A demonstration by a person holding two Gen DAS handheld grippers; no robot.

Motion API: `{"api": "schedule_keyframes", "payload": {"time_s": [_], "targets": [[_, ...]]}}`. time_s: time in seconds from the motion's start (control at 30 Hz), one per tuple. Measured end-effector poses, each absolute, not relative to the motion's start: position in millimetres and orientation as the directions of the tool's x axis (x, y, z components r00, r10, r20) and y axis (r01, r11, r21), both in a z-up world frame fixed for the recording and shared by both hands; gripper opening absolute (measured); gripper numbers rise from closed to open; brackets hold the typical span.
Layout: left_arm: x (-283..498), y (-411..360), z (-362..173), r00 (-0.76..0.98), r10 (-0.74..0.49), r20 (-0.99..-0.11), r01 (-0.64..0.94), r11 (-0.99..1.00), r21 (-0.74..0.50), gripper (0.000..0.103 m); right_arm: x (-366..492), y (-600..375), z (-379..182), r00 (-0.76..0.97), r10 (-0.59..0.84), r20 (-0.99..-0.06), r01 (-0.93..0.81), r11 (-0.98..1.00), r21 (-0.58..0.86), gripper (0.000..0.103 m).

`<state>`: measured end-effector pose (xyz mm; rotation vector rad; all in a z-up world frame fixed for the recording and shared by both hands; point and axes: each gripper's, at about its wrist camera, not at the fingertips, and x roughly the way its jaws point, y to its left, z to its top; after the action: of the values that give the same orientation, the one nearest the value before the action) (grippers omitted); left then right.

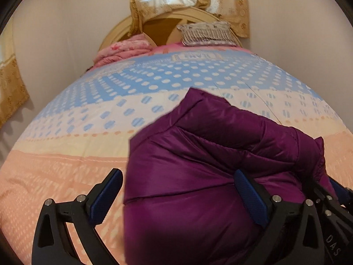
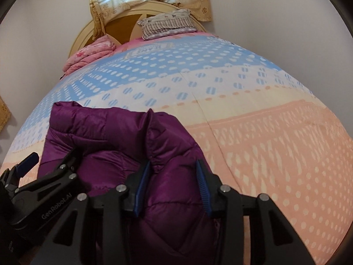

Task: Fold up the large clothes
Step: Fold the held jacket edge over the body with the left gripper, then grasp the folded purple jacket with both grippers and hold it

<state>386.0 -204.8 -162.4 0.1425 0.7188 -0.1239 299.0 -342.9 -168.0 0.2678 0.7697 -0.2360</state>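
Observation:
A shiny purple quilted jacket [image 1: 198, 154] lies bunched on the bed near the front edge; it also shows in the right wrist view [image 2: 123, 137]. My left gripper [image 1: 178, 190] is open wide, its blue pads [image 1: 108, 196] on either side of the jacket's near fold. My right gripper [image 2: 174, 183] has its jaws partly closed around a thick fold of the jacket, which fills the gap between the blue pads [image 2: 141, 190]. The left gripper also appears at the left of the right wrist view [image 2: 44, 176].
A large bedspread [image 1: 77, 165] with blue, white and peach dotted bands covers the bed. A pink folded blanket [image 1: 121, 50] and a striped pillow [image 1: 207, 34] lie by the wooden headboard [image 1: 158, 28]. Curtains [image 1: 187, 0] hang behind. Walls close in on both sides.

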Motion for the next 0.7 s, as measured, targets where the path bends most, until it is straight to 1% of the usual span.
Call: {"api": "schedule_keyframes", "payload": {"time_s": [0.1,0.33,0.7], "targets": [[389.8,-204.4,-167.7,0.735,-0.077,-0.674,0.167,0.983,0.071,0.102,297.3,-340.8,-173.2,0.692,-0.115,-0.712,0.311,0.939,0.15,0.045],[387.2,-211.3,-174.1,0.736,-0.058,-0.674,0.168,0.981,0.099,0.102,295.2,-340.6,-180.2,0.686,-0.121,-0.717,0.316,0.938,0.143,0.045],[386.1,-213.2,-177.6,0.736,-0.056,-0.675,0.17,0.98,0.104,0.102,297.0,-340.0,-187.4,0.675,-0.141,-0.725,0.323,0.939,0.119,0.047]]}}
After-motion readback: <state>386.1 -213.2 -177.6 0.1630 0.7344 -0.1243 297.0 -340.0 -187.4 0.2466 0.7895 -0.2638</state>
